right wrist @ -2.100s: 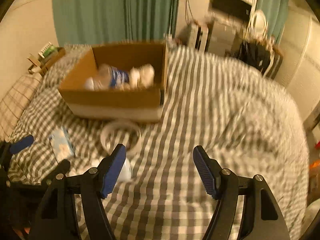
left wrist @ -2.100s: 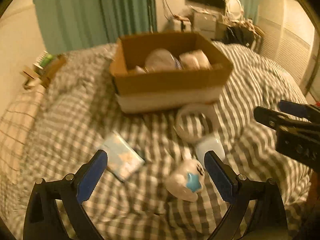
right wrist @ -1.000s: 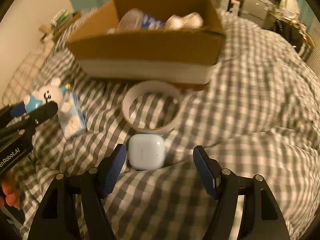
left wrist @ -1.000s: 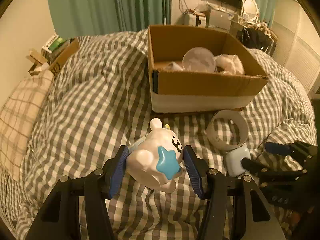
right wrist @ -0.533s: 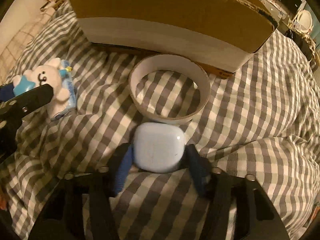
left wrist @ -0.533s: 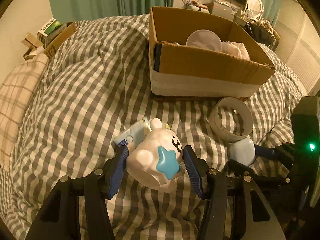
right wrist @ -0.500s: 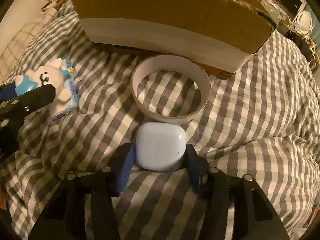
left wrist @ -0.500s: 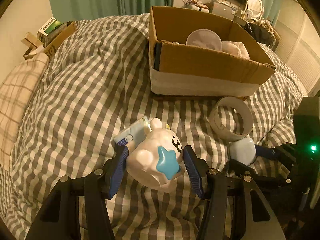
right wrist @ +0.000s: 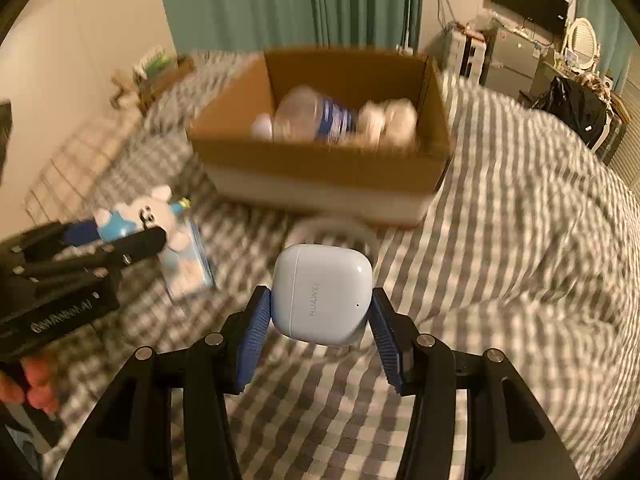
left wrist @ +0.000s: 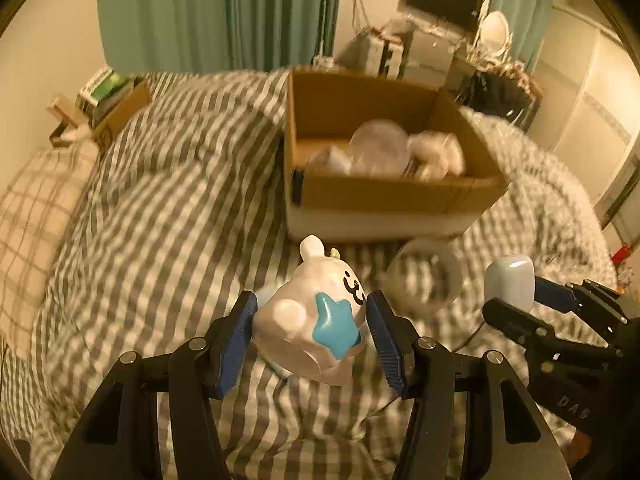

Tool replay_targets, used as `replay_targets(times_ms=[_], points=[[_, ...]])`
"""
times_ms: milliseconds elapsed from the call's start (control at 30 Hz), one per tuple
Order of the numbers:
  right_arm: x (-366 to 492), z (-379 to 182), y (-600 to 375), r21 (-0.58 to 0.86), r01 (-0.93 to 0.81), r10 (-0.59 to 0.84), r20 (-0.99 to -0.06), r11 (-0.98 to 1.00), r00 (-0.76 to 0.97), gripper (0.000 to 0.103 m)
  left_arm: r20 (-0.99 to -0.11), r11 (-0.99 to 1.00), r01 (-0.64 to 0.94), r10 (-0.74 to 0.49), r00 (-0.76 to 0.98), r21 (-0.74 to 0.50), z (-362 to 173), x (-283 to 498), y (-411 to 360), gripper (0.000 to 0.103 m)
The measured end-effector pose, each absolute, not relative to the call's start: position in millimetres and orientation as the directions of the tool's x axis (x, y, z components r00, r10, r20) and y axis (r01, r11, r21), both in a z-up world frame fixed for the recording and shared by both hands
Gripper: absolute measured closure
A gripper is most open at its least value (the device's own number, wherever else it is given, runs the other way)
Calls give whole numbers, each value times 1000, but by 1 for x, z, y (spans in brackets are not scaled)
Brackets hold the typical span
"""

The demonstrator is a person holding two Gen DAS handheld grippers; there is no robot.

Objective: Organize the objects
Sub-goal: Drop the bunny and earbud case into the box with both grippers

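The big bed (left wrist: 168, 216) has a gray and white checked blanket on it. A brown cardboard box (right wrist: 320, 168) sits on the bed in front of me. Inside the box I see a clear bottle (right wrist: 316, 118) with a blue label, lying down, and some soft white things beside it. They look blurry, so I cannot tell what they are.

Just in front of the box, a white ring (left wrist: 426, 280) lies flat on the blanket. A small flat packet (right wrist: 188, 268) lies on the bed near the ring.

My left fingers (left wrist: 312, 322) are pinching a white bunny toy (left wrist: 316, 320) with a blue star on it. I hold it up above the blanket, in front of the box.

My right fingers (right wrist: 322, 312) are pinching a little white earbud case (right wrist: 322, 294). It is up off the bed too, in front of the ring
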State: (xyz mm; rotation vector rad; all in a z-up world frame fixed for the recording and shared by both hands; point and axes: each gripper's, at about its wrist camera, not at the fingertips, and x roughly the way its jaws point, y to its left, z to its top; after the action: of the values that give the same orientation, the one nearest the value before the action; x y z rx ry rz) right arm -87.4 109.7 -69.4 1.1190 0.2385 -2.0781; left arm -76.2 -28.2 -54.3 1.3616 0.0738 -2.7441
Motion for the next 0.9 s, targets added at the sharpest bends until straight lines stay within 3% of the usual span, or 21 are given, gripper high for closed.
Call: replay_targets(times_ms=[267, 433, 600, 800, 900], points=[[-123, 24, 105, 165, 702, -602, -669, -693, -436, 53, -718, -999, 15, -41, -695, 42, 31, -134, -15, 45], [-162, 60, 95, 157, 704, -624, -620, -693, -476, 53, -685, -996, -33, -29, -728, 78, 49, -178, -8, 45], [-202, 37, 75, 177, 690, -626, -615, -702, -480, 53, -677, -992, -50, -43, -735, 118, 14, -216, -10, 45], [-229, -23, 43, 164, 703, -589, -692, -692, -418, 53, -719, -992, -62, -38, -694, 112, -30, -238, -19, 45], [-228, -29, 42, 178, 708, -601, -689, -683, -406, 53, -726, -993, -62, -33, -686, 103, -38, -238, -20, 45]])
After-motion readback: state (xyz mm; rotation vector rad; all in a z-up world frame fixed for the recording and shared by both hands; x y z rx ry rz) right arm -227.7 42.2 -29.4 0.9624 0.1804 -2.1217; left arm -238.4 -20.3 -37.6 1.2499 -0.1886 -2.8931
